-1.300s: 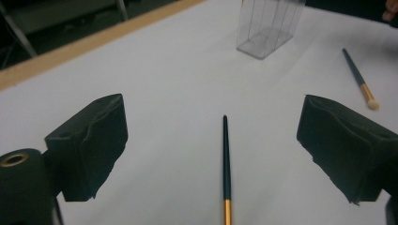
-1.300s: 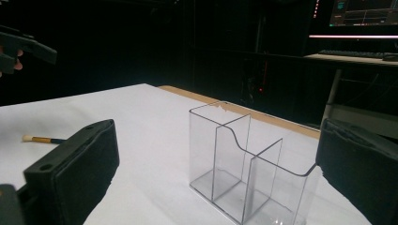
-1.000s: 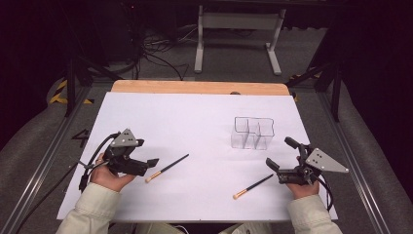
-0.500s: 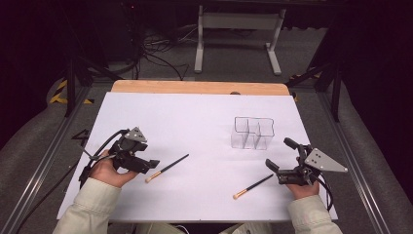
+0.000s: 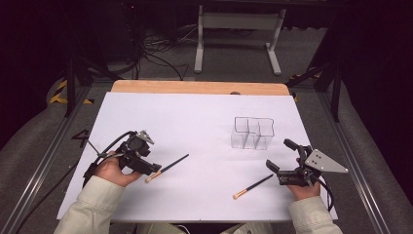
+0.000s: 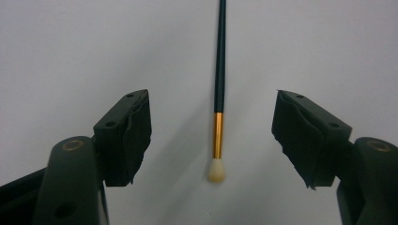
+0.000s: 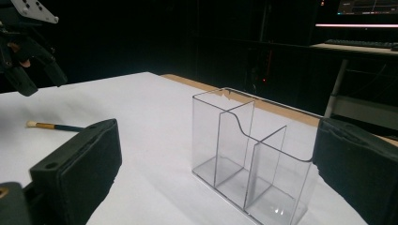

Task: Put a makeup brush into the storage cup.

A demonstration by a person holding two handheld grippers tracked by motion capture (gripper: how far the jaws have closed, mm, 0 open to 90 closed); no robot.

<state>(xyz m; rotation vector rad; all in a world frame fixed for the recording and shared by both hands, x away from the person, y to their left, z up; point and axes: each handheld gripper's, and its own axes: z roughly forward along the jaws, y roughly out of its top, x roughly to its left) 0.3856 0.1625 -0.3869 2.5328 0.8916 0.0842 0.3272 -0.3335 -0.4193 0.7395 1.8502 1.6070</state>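
White paper covers the table [image 5: 195, 117], and on it lie two thin brushes: one brush [image 5: 167, 168] just beside the left gripper [image 5: 141, 161], the second brush [image 5: 253, 186] near the right gripper [image 5: 285, 158], while a clear plastic organizer [image 5: 252, 132] with empty compartments stands a little further back. Both grippers have their jaws wide apart and hold nothing; in the left gripper view the first brush lies between the jaws with its pale tip [image 6: 216, 170] toward the camera. I judge the brush to be light, stiff and a bit slippery, so it is better to take it on the gold ferrule [image 6: 218, 135] or the dark handle [image 6: 220, 56], not on the soft tip.
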